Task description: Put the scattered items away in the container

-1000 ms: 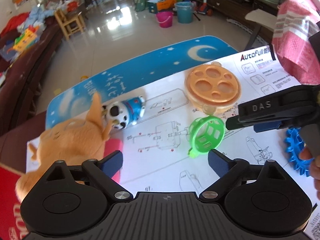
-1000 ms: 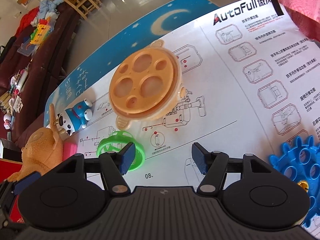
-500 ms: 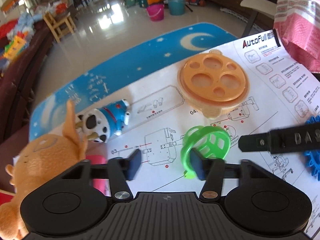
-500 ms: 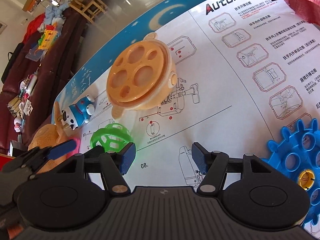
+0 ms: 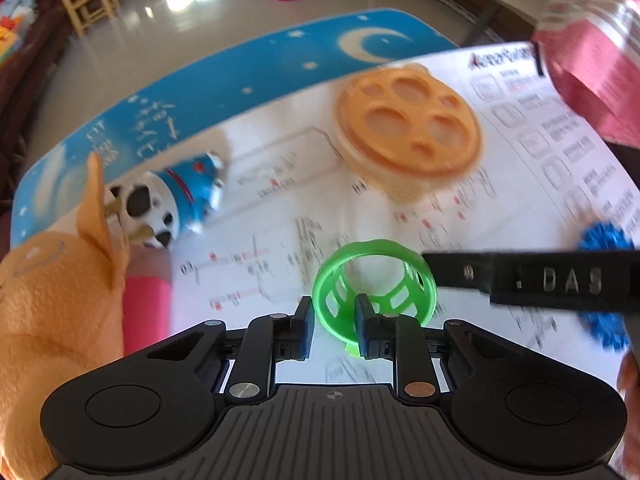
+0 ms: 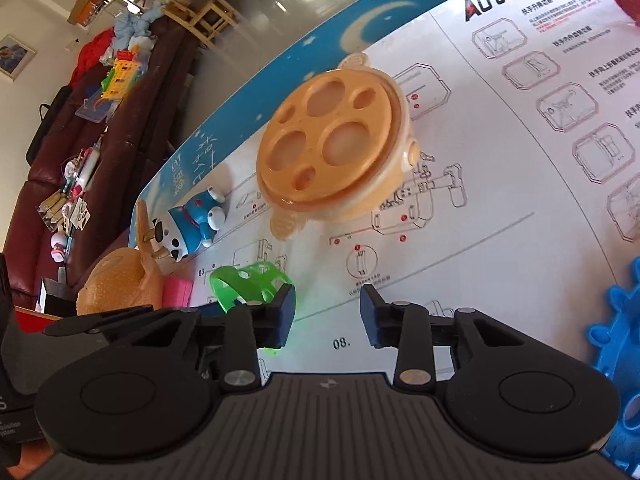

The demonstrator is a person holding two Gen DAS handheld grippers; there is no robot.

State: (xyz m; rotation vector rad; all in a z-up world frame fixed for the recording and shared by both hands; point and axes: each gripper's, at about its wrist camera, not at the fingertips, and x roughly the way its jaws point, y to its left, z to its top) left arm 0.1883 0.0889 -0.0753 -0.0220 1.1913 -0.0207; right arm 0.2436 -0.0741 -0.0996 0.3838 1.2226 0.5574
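Note:
A green openwork ring stands on the printed sheet, and my left gripper is closing with its pads pressed on the ring's near wall. In the right wrist view the green ring lies just left of my right gripper, whose jaws are closing over bare paper with nothing between them. One of its fingers reaches in beside the ring from the right. The orange round container with a holed lid sits farther back.
A blue cat figure, an orange plush and a pink block lie at the left. A blue gear is at the right edge. The instruction sheet covers a blue moon mat. A pink striped cloth hangs at the far right.
My left gripper came down over the green ring and its jaws closed from wide apart onto the ring's wall. The right gripper's jaws narrowed while it stayed in place.

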